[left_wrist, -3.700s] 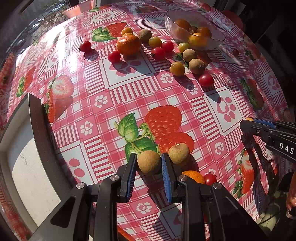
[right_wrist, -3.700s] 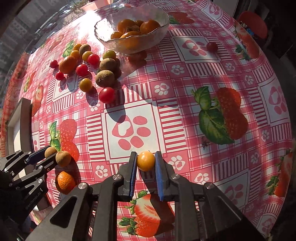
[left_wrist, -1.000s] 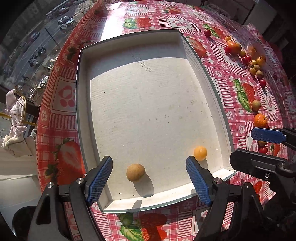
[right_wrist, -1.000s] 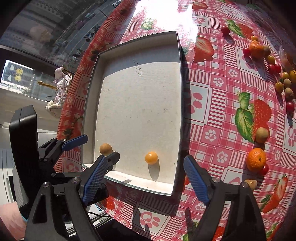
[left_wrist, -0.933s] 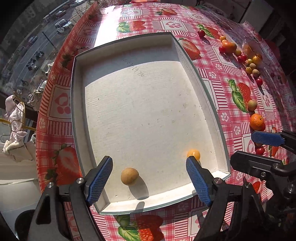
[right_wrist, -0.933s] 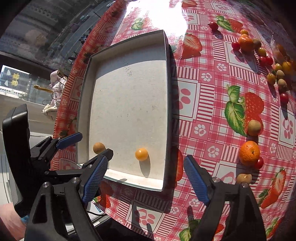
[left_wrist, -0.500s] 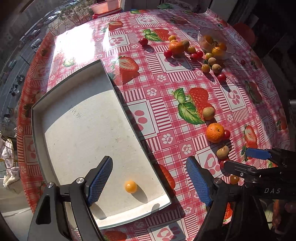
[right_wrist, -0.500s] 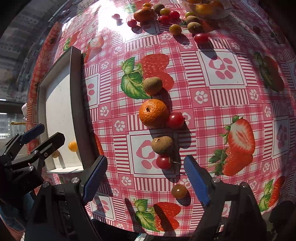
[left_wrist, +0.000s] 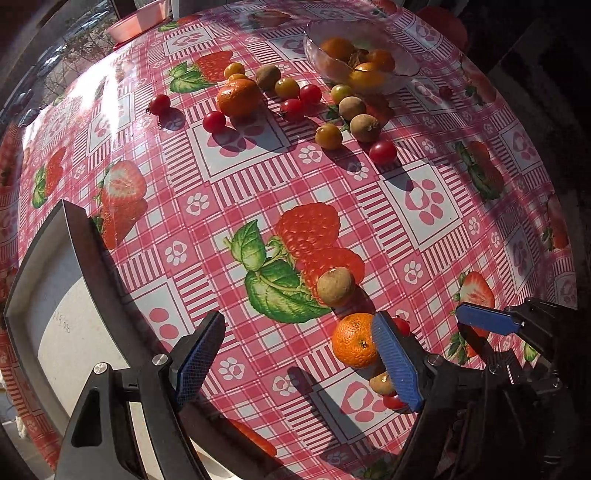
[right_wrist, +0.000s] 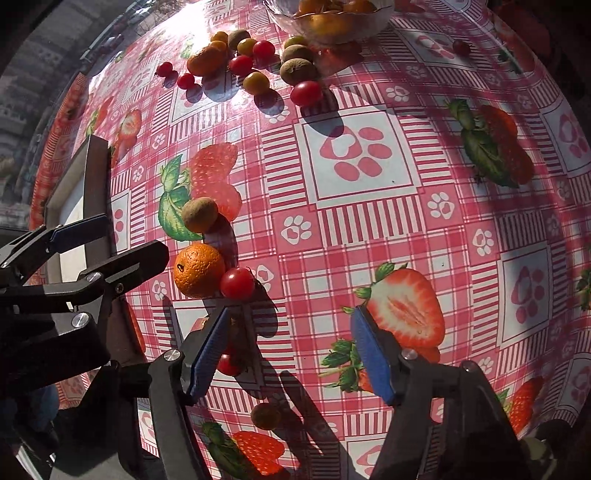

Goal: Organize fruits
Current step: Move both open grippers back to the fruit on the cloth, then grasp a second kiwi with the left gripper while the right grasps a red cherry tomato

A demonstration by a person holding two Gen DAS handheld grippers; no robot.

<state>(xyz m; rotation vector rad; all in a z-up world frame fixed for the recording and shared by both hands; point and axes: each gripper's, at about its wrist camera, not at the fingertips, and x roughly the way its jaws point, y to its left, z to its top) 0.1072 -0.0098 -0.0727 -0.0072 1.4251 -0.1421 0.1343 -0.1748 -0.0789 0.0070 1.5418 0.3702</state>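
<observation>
Nearby, dimpled orange mandarin [left_wrist: 354, 345] touches glossy red tomato [right_wrist: 237, 283].

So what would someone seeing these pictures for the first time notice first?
Probably the loud red strawberry-print tablecloth, sunlit and scattered with fruit. A mandarin sits close by the open left gripper, with a red cherry tomato touching it, and a glass bowl of fruit stands at the far edge.

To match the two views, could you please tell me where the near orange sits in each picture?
Left wrist: the near orange lies low right of centre, by the left tongs' right finger.
Right wrist: left of centre, touching a red tomato.
Shared landmark: the glass bowl.
</observation>
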